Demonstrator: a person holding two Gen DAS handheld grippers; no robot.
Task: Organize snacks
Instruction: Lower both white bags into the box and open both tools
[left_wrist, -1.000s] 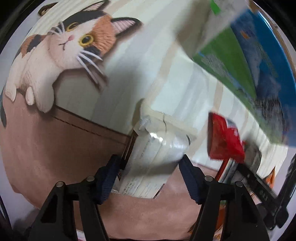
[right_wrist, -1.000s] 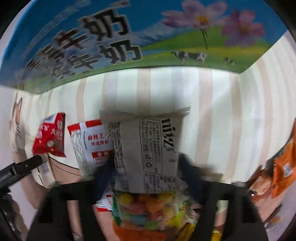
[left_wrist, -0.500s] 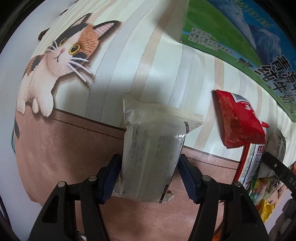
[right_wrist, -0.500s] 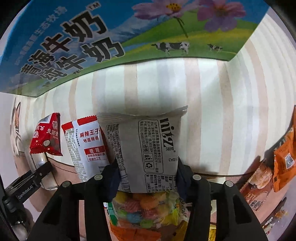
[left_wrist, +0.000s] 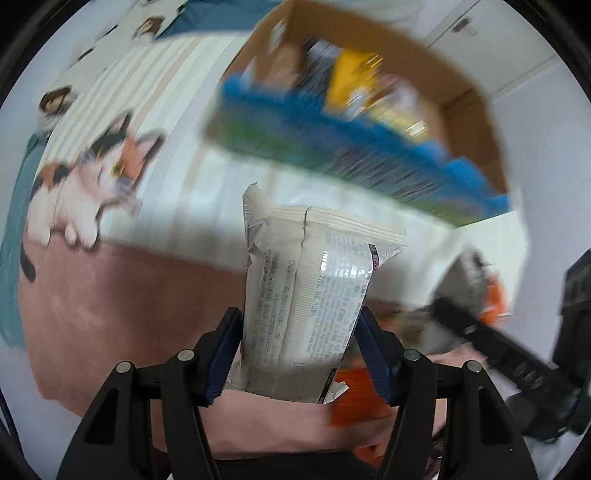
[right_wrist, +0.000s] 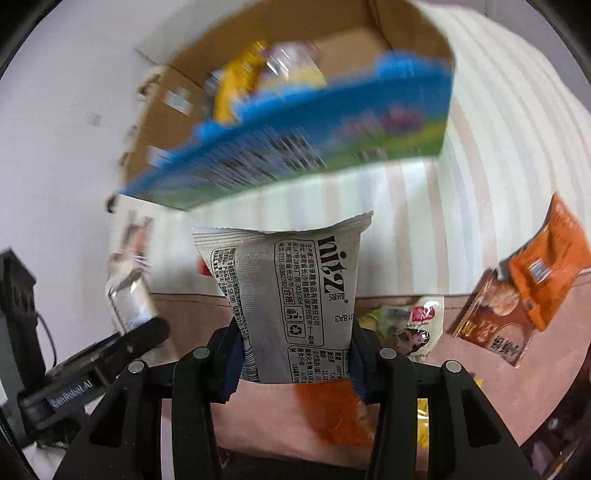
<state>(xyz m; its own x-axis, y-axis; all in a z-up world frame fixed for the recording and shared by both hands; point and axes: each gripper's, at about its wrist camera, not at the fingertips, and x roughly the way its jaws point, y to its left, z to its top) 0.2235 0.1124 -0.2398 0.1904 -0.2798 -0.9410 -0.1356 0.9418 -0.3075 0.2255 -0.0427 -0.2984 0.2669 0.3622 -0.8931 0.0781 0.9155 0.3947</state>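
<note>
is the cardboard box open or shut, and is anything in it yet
Open. The right wrist view looks past the cardboard box rim onto a yellow packet and other packets already inside; blur hides what they are.

Surface (left_wrist: 122, 295) was covered by a printed cloth: pale cream stripes above, a dusty pink band below. A calico cat print (left_wrist: 92, 177) showed on the cloth at left in the left wrist view, paws hanging over the pink edge. A second, smaller animal print (left_wrist: 55, 105) sat further up, blurred. Teal fabric edged the far left. White wall (right_wrist: 55, 129) stood behind, with a small pale patch (right_wrist: 93, 118) on it.
</note>
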